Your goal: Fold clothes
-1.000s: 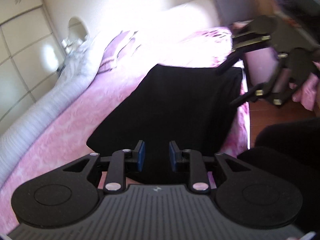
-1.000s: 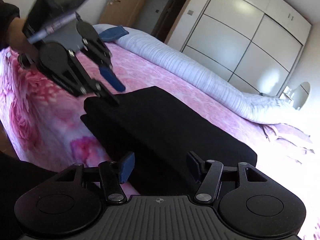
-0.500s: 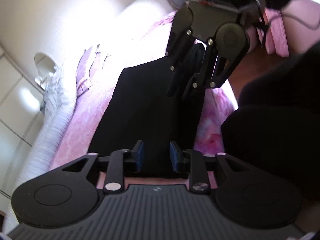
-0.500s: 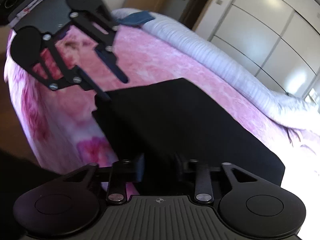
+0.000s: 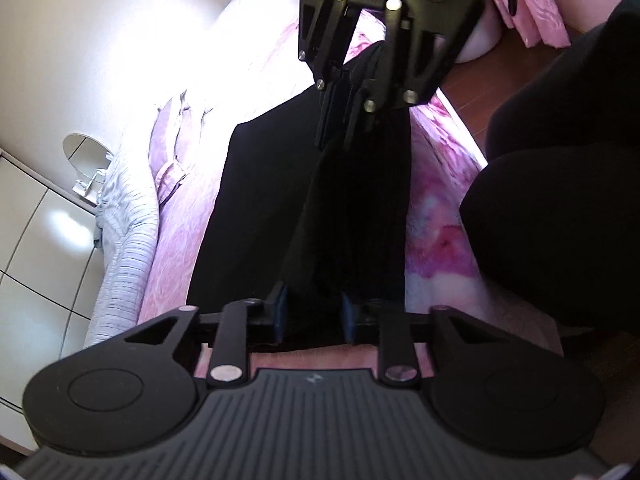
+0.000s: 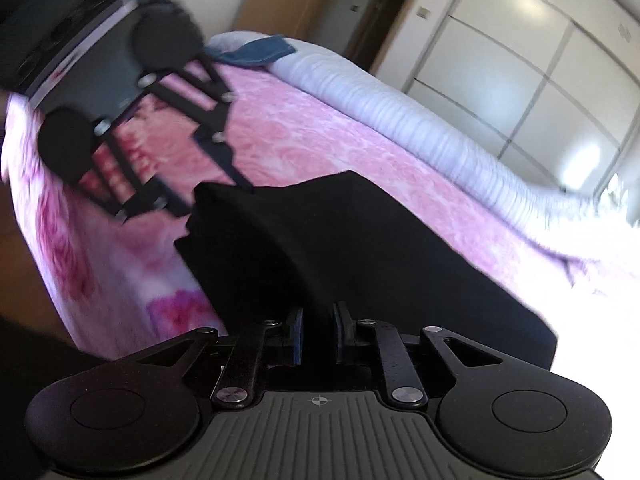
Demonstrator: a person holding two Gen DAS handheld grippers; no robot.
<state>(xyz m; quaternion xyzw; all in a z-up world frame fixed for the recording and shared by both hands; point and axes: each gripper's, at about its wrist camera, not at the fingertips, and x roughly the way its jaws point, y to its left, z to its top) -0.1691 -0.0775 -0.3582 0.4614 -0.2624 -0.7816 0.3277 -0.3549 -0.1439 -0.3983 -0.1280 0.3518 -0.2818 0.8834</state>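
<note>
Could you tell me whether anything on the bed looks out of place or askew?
Nothing looks damaged or spilled. The black garment lies on the pink bedspread, its near edge pinched up by the left gripper and right gripper. A blue cloth sits crumpled at the far end.

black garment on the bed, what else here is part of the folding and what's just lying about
In the job:
black garment
left gripper, shut on its near edge
right gripper, shut on its edge

Just lying about:
pink bedspread
striped grey bedding roll
blue cloth
round mirror
</note>
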